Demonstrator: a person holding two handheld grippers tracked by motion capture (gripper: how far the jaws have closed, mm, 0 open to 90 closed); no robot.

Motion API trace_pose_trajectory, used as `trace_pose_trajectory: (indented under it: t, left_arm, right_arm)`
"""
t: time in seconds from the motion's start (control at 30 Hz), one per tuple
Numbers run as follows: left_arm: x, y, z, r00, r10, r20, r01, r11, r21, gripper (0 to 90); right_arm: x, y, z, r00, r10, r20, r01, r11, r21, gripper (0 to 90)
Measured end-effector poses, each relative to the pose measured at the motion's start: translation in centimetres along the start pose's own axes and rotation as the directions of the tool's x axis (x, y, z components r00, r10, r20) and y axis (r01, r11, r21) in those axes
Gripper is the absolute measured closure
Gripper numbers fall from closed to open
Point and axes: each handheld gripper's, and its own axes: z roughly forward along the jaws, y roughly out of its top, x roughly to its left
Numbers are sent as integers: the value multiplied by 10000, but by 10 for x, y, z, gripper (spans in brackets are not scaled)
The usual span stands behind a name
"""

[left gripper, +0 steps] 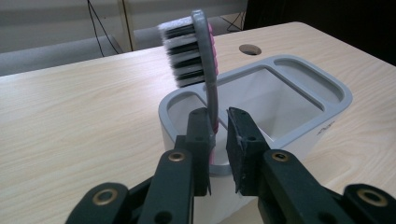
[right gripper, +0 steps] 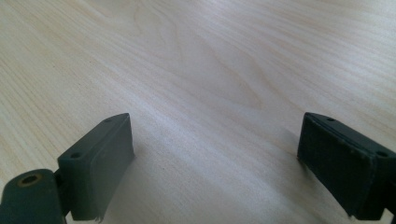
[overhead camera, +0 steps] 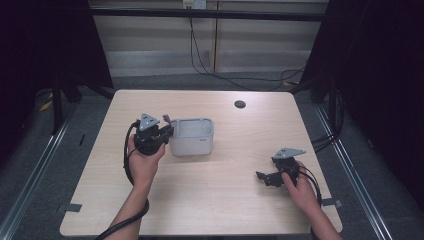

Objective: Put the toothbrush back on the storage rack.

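A toothbrush [left gripper: 205, 46] with a grey and pink neck and dark and white bristles stands upright in my left gripper [left gripper: 218, 121], whose jaws are shut on its handle. It sits over the near left end of a pale grey holder [left gripper: 299, 121] that has several compartments. In the high view my left gripper [overhead camera: 165, 132] is at the left rim of the holder [overhead camera: 200, 145], with the toothbrush head [overhead camera: 166, 120] poking up beside it. Low at the table's right front, my right gripper [overhead camera: 260, 176] points left. Its jaws [right gripper: 215, 154] stand wide open over bare wood.
The light wooden table [overhead camera: 225, 200] has a round dark cable hole [overhead camera: 240, 104] near its far edge. Black cables trail from both grippers toward the near edge. Dark curtains flank the table, and wires hang on the back wall.
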Motion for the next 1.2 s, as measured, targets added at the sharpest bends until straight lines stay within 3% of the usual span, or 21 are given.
trace_pose_trajectory:
  t: [0.9,1.2]
  left_arm:
    - [10,-4,-13,9995,-308,-57,309,9993,186,793]
    - [11,-4,-15,9993,-380,-43,381,9991,182,737]
  right_arm:
    - [0,0,0,10000,15,18,-15,10000,33,99]
    - [0,0,0,10000,-1,15,1,10000,27,99]
